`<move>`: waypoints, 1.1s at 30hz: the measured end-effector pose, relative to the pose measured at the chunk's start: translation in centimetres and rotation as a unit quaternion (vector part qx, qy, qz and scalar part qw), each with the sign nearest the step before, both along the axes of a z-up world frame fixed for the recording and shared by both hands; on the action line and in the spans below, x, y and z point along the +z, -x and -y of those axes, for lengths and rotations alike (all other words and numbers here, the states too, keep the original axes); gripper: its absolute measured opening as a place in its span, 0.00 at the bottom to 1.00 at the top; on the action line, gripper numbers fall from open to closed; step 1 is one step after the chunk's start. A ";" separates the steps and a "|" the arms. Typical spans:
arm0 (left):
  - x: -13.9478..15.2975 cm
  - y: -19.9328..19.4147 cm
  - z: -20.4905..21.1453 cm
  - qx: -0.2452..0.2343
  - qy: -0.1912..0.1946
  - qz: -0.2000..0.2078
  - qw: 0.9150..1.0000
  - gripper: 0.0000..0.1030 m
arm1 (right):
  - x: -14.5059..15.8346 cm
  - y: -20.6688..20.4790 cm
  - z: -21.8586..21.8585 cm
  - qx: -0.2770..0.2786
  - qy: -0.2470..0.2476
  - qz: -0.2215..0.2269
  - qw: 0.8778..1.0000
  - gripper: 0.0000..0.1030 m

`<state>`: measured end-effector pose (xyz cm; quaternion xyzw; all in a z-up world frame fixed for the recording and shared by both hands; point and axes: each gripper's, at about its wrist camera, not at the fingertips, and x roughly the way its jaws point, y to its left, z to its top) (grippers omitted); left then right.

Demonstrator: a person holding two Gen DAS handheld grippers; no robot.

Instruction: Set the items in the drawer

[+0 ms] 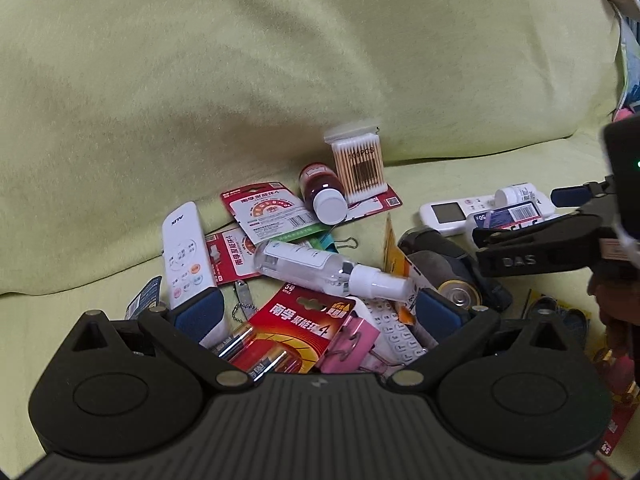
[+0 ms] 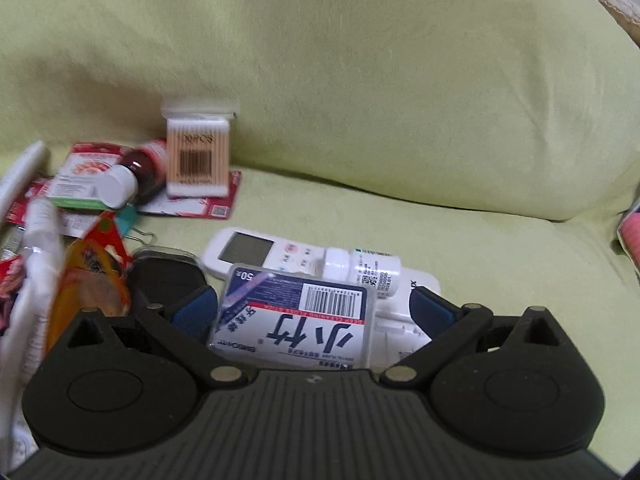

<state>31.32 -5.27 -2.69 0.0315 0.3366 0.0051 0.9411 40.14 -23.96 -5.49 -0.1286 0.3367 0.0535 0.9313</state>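
Squarely between open jaws: floss box [image 2: 294,320]

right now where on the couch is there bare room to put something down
Bare green seat lies right of the white remote and small white bottle, up to the back cushion. Another strip sits left of the AUX remote. Between the cotton swab box and battery pack it is crowded.

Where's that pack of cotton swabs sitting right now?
The cotton swab pack stands upright at the back of the pile against the green cushion, just right of the dark red bottle in both wrist views.
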 end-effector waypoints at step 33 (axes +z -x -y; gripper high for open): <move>-0.4 5.9 8.3 -0.290 -0.017 0.014 0.957 0.99 | 5.8 14.5 6.7 -0.026 -0.102 -0.020 0.994 0.84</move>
